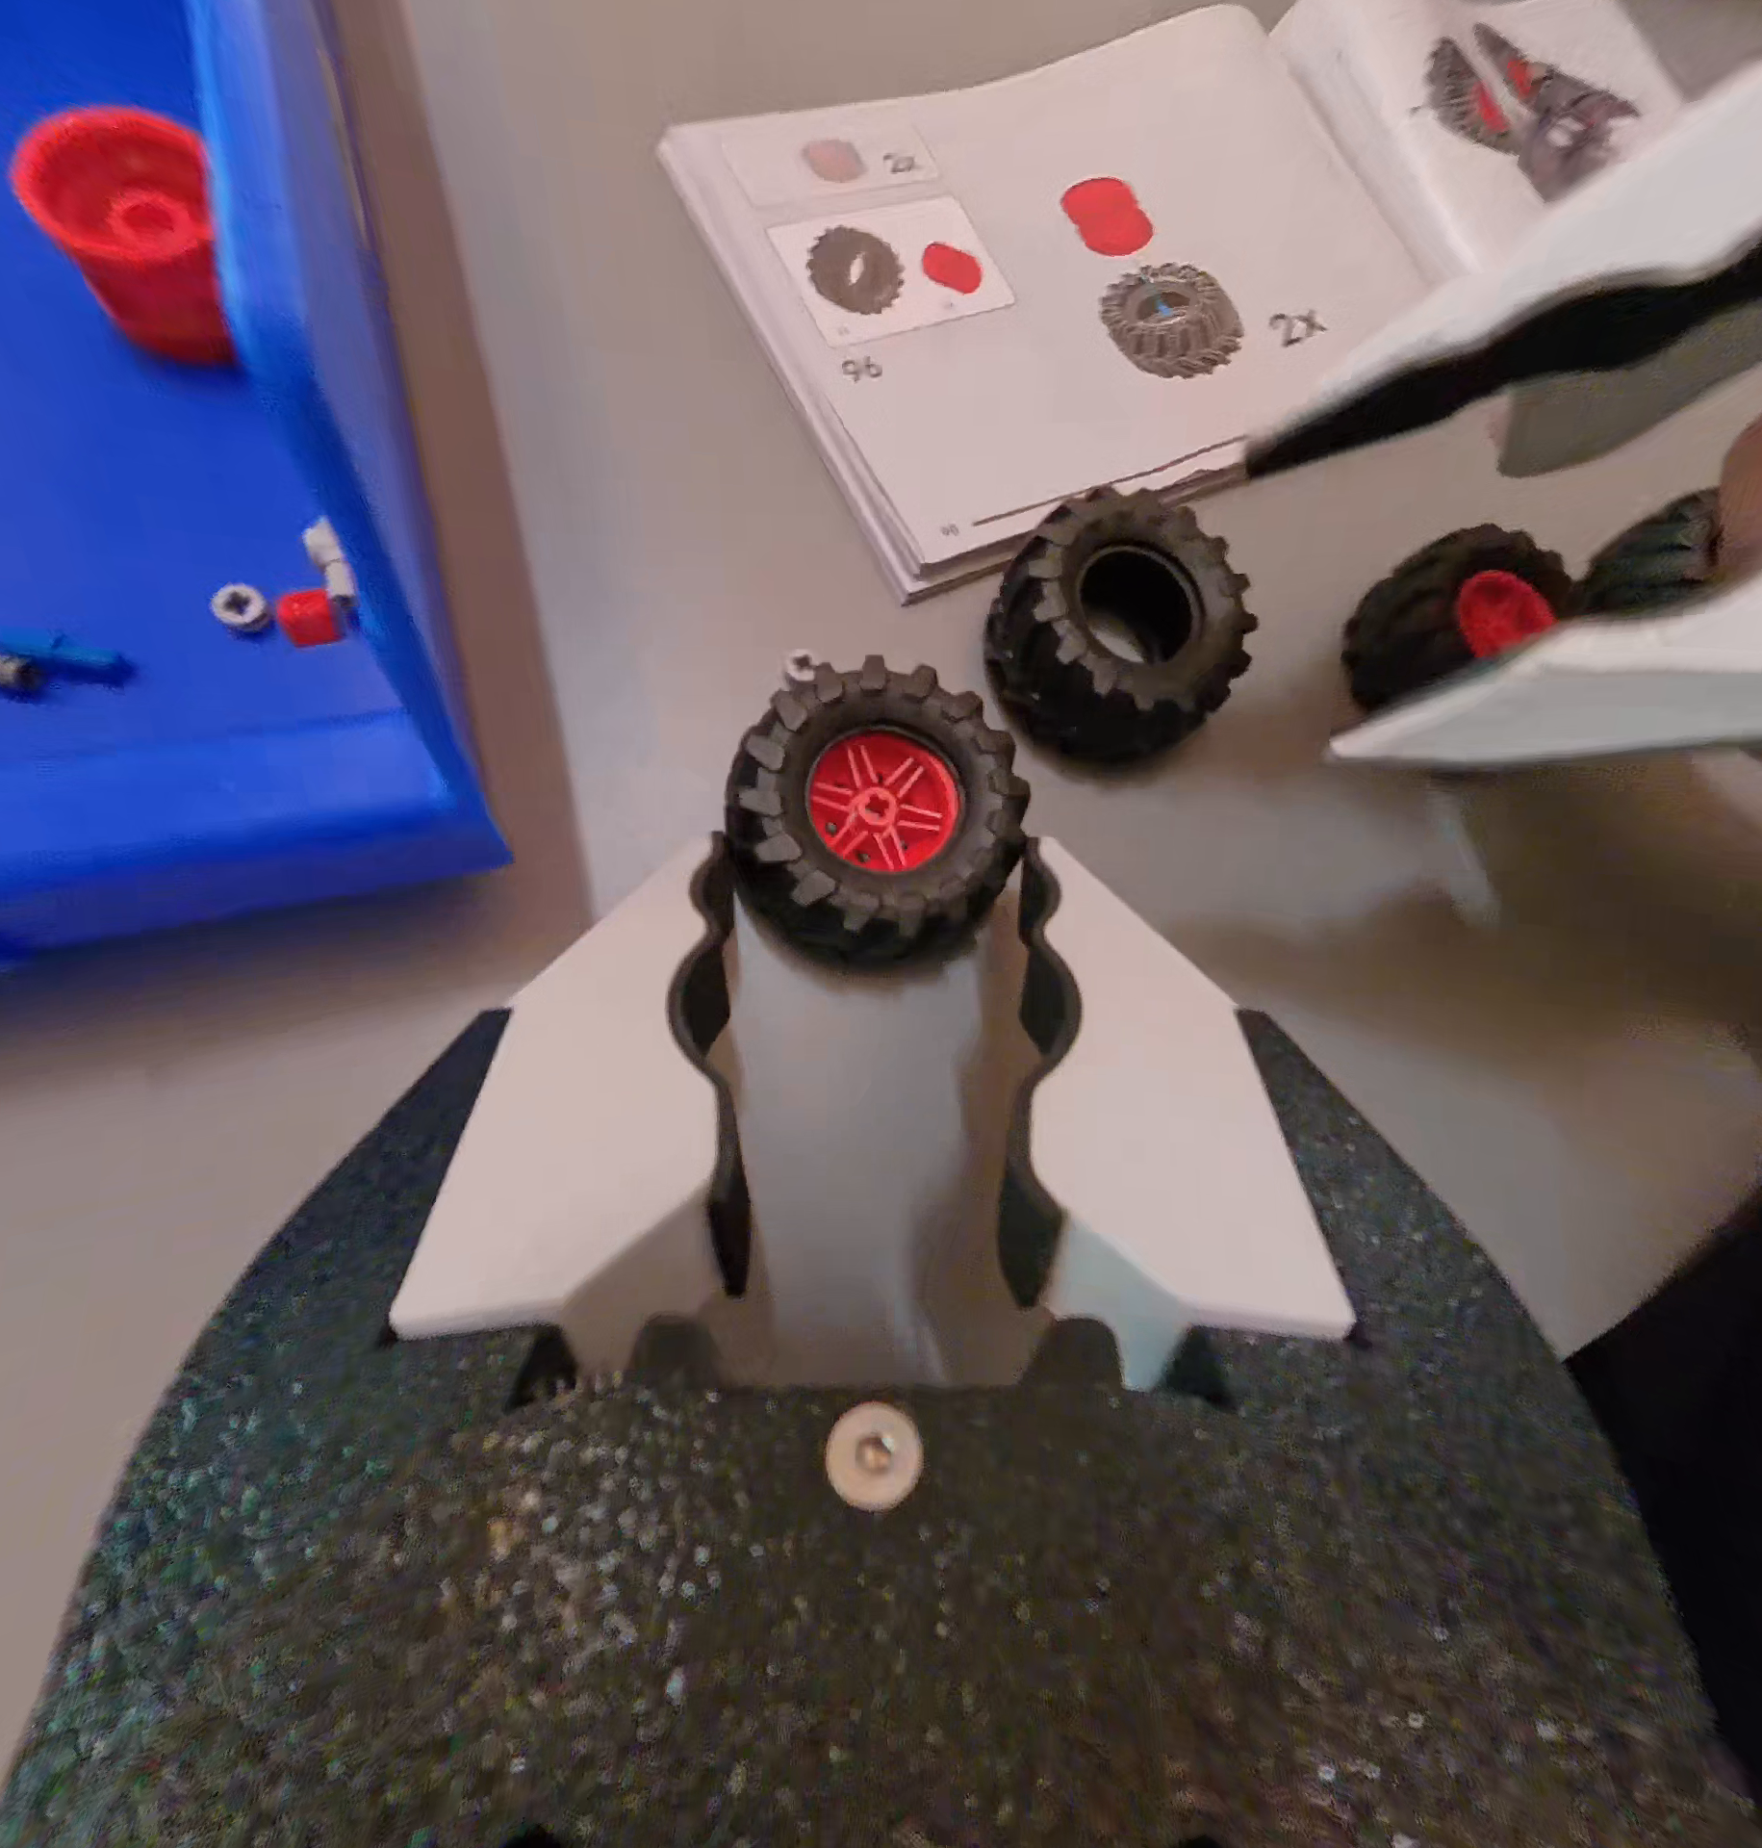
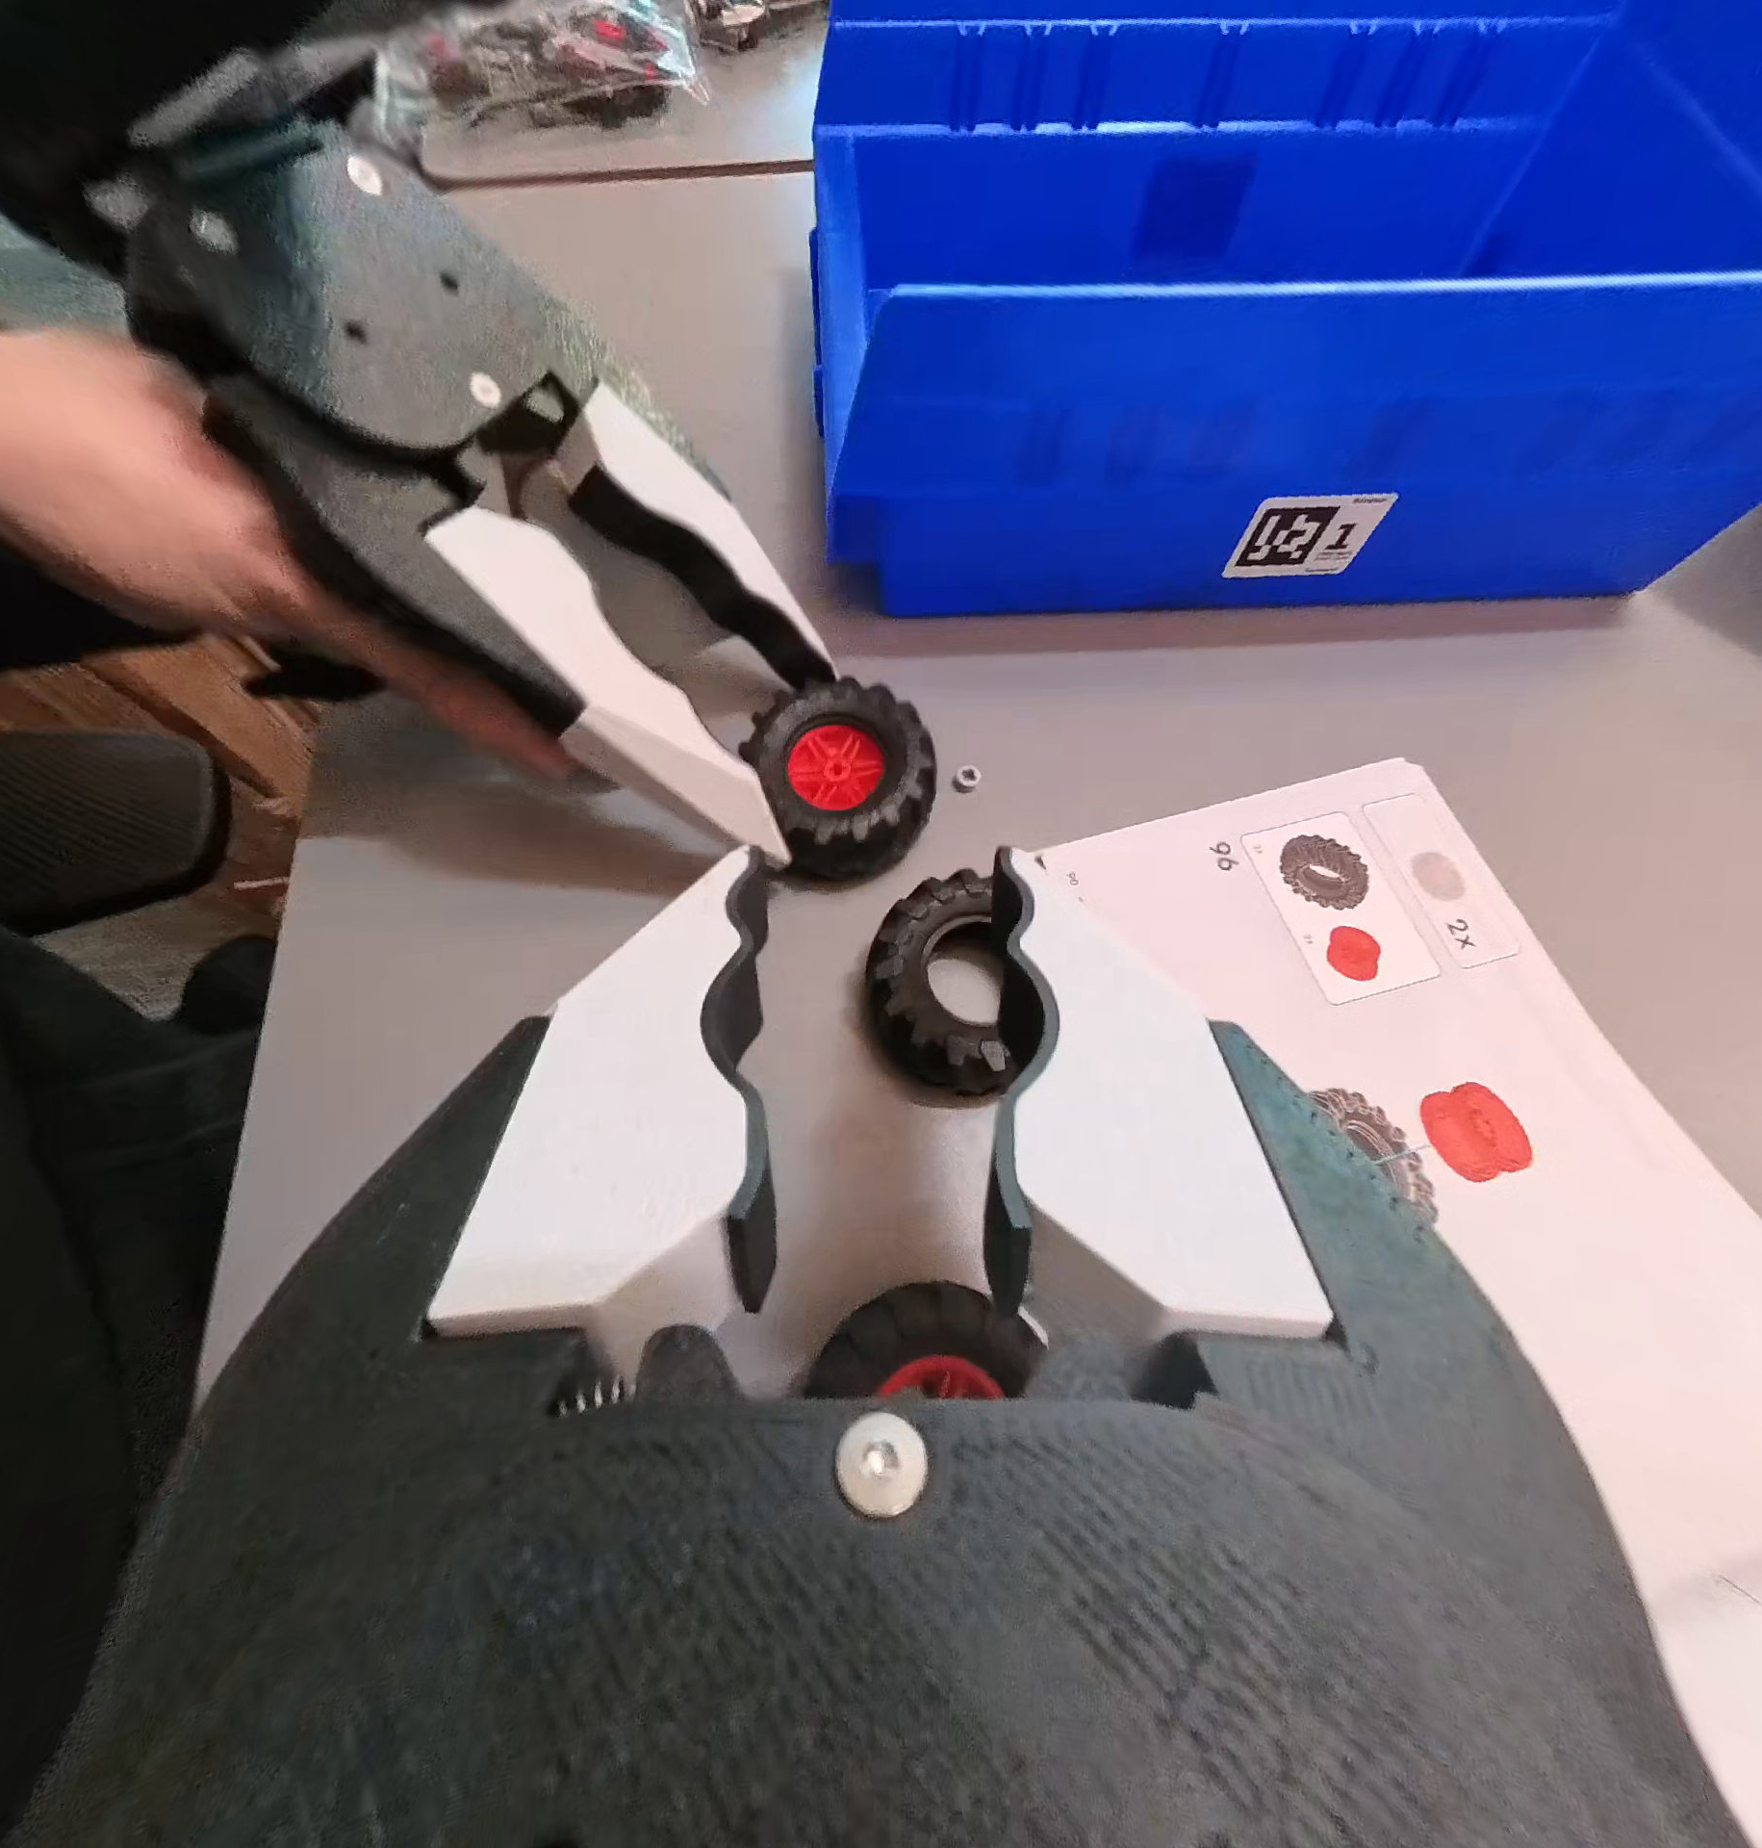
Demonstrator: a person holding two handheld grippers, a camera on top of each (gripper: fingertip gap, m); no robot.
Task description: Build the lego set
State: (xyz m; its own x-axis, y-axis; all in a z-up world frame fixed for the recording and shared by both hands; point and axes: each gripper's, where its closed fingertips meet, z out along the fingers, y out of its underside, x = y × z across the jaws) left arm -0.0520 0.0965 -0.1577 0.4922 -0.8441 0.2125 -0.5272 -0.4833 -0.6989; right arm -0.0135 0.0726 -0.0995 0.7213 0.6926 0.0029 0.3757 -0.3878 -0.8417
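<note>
My left tongs (image 1: pixel 872 850) pinch finished wheel (image 1: pixel 877 805) by tread, frame centre. Right tongs (image 2: pixel 872 870) open beside empty tyre (image 2: pixel 942 985) on table (image 2: pixel 1206 700). Tyre light, soft rubber, grippy; grab across knobbly tread, not hole.

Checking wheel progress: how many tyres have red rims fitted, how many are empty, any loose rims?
Tyre with red rim: 2
Empty tyre: 1
Loose red rim, in blue bin: 1
Total: 4
One more dark shape is too hidden to count.
</note>
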